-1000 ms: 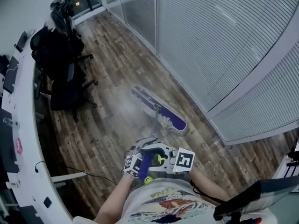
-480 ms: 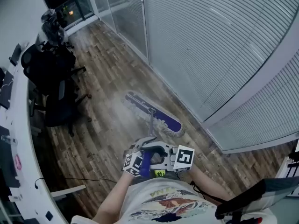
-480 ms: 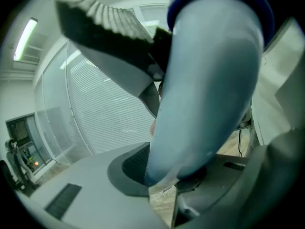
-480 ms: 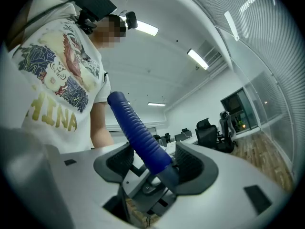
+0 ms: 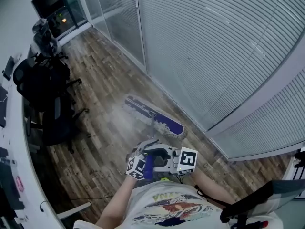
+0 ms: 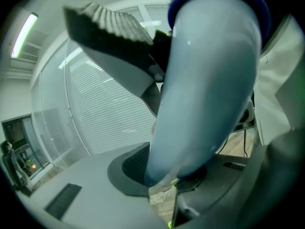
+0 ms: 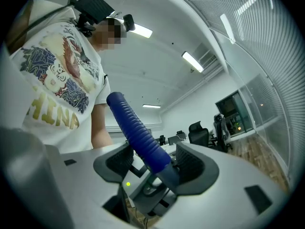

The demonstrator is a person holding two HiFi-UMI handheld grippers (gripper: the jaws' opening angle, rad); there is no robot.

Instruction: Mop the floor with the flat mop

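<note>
The flat mop's purple pad with a grey fringe [image 5: 153, 115] lies on the wooden floor beside the glass wall, slanted from upper left to lower right. Its pale pole [image 5: 155, 135] rises toward me to a blue ribbed grip [image 5: 148, 167]. My left gripper [image 5: 147, 152] is shut on the pole, which fills the left gripper view [image 6: 205, 80] between the dark pads. My right gripper [image 5: 166, 159] is shut on the blue grip [image 7: 139, 130], which stands slanted between its pads. Both marker cubes sit close together in front of my chest.
Black office chairs [image 5: 45, 92] stand at the left by a long white desk [image 5: 12, 142]. A glass partition with blinds [image 5: 214, 46] runs along the right. A dark unit with small lights [image 5: 57, 8] is at the far end. A cable [image 5: 90, 198] lies on the floor.
The mop pad and both grippers have travelled forward together along the glass wall. The chairs and desk have slid left and down in the head view. Both grips are unchanged.
</note>
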